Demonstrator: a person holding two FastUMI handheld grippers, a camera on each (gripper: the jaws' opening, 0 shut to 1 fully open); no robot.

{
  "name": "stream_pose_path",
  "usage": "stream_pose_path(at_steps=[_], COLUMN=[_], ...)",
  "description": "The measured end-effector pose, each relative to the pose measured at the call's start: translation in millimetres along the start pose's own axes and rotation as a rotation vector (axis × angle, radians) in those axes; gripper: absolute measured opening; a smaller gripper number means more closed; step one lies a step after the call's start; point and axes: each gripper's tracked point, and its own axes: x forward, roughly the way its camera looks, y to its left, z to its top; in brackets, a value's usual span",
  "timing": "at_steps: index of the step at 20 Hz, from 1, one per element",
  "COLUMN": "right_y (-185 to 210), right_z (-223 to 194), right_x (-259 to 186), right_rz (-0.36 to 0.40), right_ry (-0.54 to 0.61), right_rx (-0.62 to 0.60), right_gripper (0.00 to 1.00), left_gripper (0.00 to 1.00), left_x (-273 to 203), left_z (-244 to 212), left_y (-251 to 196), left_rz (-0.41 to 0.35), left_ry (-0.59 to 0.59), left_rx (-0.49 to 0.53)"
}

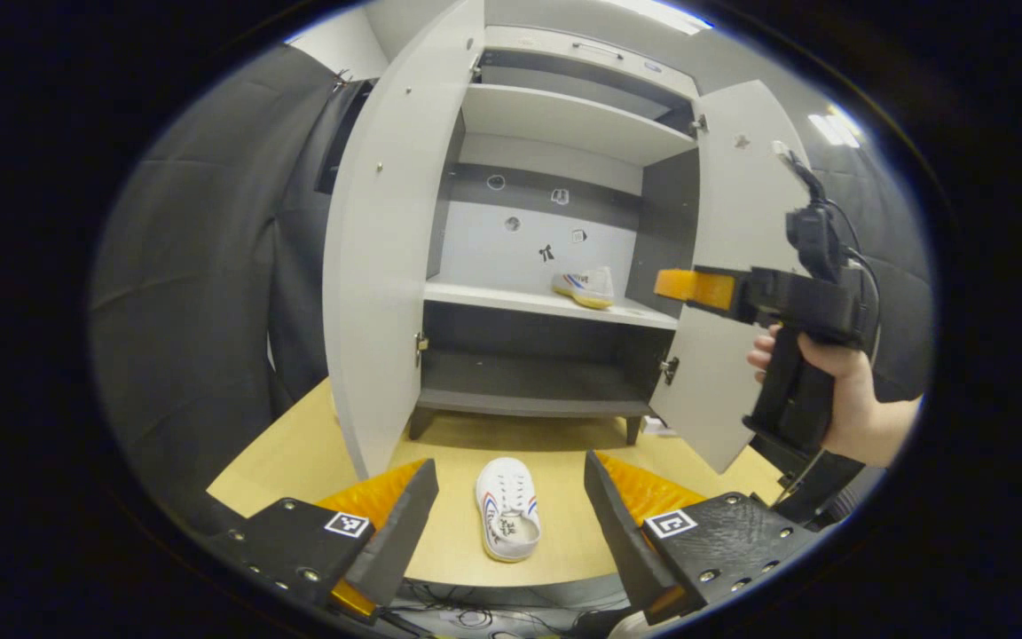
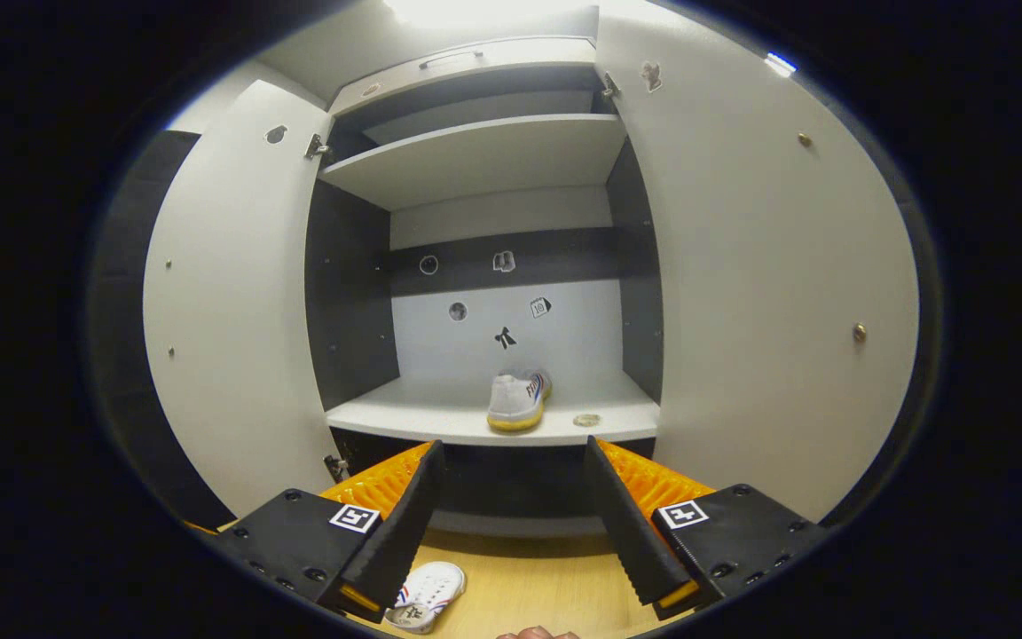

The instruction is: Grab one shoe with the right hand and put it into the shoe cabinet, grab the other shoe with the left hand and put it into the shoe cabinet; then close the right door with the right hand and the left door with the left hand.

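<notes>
One white shoe (image 1: 507, 521) lies on the counter (image 1: 298, 453) between the left gripper (image 1: 511, 524)'s spread jaws, untouched. Farther off, the right gripper (image 2: 511, 524), jaws also spread and empty, faces the shoe cabinet (image 2: 475, 151), doors open. Its middle shelf (image 2: 404, 417) bears the second shoe (image 2: 518, 400).

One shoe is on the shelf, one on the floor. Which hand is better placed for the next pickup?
Left. The left tongs hang open, framing the white canvas shoe on the wooden floor. The right tongs, also open and empty, face the grey cabinet's middle shelf, where the other white shoe sits.
</notes>
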Motion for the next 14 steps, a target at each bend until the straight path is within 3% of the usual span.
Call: stream_pose_path(at_steps=[5, 10, 12, 14], right_y=[-20, -37, -45, -56], right_z=[-37, -61, -63, -63], right_x=[-39, -75, -89, -104], right_rz=[-0.038, -0.08, -0.092, -0.115], right_ry=[0.101, 0.168, 0.19, 0.2], right_rx=[-0.003, -0.043, -0.063, -0.084], right_gripper=[0.98, 0.98, 0.92, 0.98], left_gripper=[0.94, 0.96, 0.96, 0.96], left_x=[19, 49, 62, 78], left_z=[-12, -51, -63, -79], left_y=[8, 10, 7, 7], left_rz=[0.003, -0.04, -0.067, -0.086], left_ry=[0.03, 0.142, 0.166, 0.201], left_rx=[0.025, 0.036, 0.071, 0.084])
